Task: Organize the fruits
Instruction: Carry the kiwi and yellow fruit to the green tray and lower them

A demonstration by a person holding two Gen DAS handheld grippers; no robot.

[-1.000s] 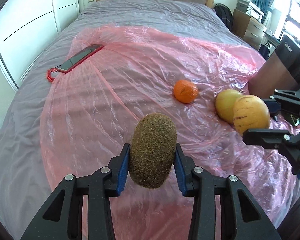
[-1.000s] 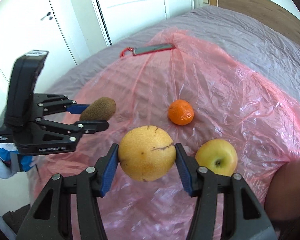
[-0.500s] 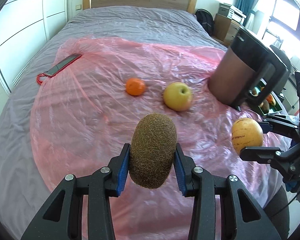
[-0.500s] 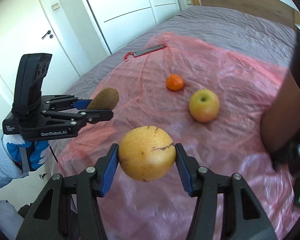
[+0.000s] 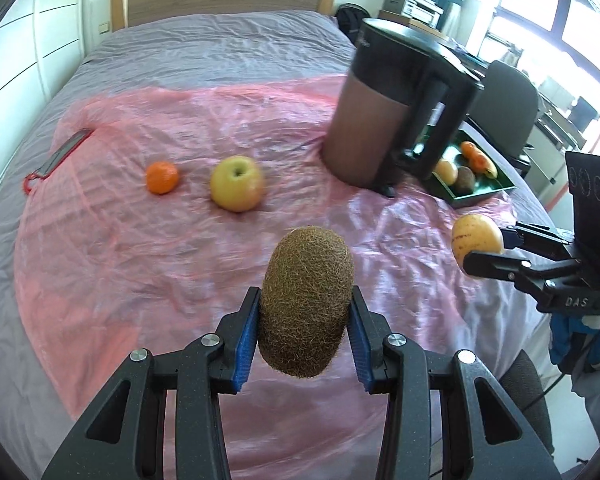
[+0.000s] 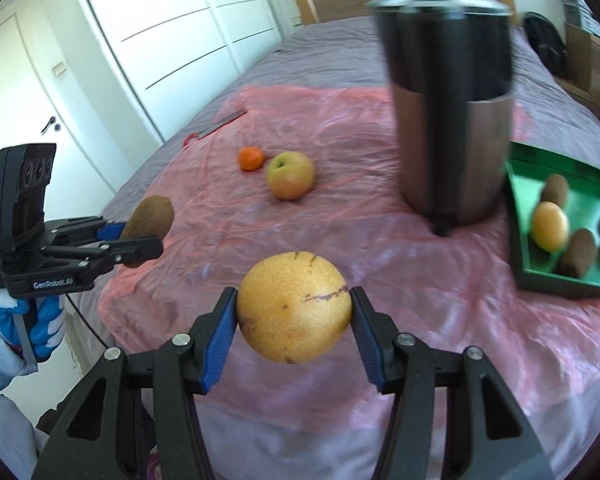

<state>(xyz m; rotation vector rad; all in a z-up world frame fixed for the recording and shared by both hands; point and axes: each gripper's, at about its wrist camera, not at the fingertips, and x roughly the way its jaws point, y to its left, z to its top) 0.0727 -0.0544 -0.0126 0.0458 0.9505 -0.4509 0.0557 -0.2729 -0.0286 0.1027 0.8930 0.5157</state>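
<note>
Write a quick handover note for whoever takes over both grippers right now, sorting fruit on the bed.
Left gripper: shut on a kiwi, in the air.
Right gripper: shut on a yellow pear, in the air.
Green tray, right of the dark jug: already holds two kiwis, a yellow fruit and some orange fruit.
Left: put both held fruits in the tray, then fetch the apple and mandarin from the pink sheet.

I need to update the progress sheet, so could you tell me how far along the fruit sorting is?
Done: the green tray already holds several fruits, two kiwis and a yellow one among them. In hand: the left gripper is shut on a kiwi, and the right gripper is shut on a round yellow fruit; both are above the pink sheet. Left: an apple and a mandarin lie on the sheet.
</note>
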